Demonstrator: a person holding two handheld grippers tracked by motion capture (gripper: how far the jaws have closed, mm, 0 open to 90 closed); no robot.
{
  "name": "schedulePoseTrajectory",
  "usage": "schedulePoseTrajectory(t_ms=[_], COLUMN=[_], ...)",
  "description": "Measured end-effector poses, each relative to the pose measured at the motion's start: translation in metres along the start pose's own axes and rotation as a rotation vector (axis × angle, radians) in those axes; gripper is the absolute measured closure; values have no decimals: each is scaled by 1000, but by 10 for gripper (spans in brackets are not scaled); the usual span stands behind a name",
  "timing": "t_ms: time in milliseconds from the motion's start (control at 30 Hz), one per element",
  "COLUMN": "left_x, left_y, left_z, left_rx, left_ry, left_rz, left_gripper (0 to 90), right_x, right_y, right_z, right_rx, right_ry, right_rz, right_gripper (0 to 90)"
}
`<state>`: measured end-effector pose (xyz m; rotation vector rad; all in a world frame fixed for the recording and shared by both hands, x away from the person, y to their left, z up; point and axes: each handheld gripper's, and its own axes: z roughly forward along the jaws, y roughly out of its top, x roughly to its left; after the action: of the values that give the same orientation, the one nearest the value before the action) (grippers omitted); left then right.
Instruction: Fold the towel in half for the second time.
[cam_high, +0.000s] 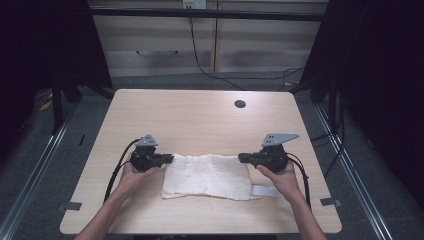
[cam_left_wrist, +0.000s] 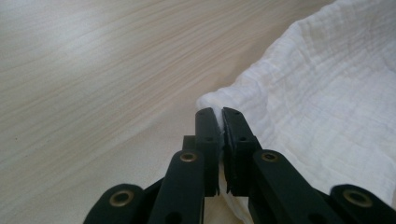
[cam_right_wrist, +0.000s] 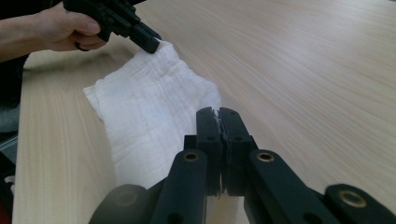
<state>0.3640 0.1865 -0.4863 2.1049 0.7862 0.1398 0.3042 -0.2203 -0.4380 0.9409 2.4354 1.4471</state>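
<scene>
Two grippers, left (cam_high: 169, 159) and right (cam_high: 242, 158), each clamp a far corner of the white cloth (cam_high: 207, 176), which sags between them on the table (cam_high: 200, 115).

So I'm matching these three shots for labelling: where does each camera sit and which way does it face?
High view: above the person's side, looking forward and down on the table; forearms, left gripper, right gripper.
Left gripper view: rides that gripper, looks along its shut jaws pinching the white cloth.
Right gripper view: likewise, across the cloth toward the left hand.
Shared: cloth and table.
</scene>
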Motion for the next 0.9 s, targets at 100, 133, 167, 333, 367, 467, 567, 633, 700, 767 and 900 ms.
schedulePoseTrajectory(t_ms=[100,133,167,333,367,467,567,633,700,767,900], left_x=[2,3,3,4,3,0,-1,0,0,0,0], left_y=[0,-1,-1,0,0,0,0,-1,-1,-2,-3], left_z=[-1,-1,-2,-4,-4,-3,-1,0,0,0,1], left_rx=[-4,-5,-5,-16,-17,-12,-7,-3,1,1,3], left_ry=[10,12,12,27,24,29,36,41,46,52,60], left_rz=[-2,-3,-6,-14,-20,-15,-16,-17,-18,-15,-18], left_gripper=[859,859,859,859,859,860,859,859,859,860,859], right_x=[8,8,10,21,24,33,42,51,54,59,63], right_y=[-1,-1,-2,-8,-9,-13,-18,-23,-25,-29,-40], right_z=[0,0,0,5,7,12,15,18,19,20,22], right_rx=[6,6,7,39,52,91,116,142,147,173,215], right_ry=[15,15,22,45,45,55,75,86,91,87,99], right_rz=[0,0,4,-8,-9,-14,-28,-35,-41,-51,-55], right_gripper=[879,879,879,879,879,879,879,879,879,879,879])
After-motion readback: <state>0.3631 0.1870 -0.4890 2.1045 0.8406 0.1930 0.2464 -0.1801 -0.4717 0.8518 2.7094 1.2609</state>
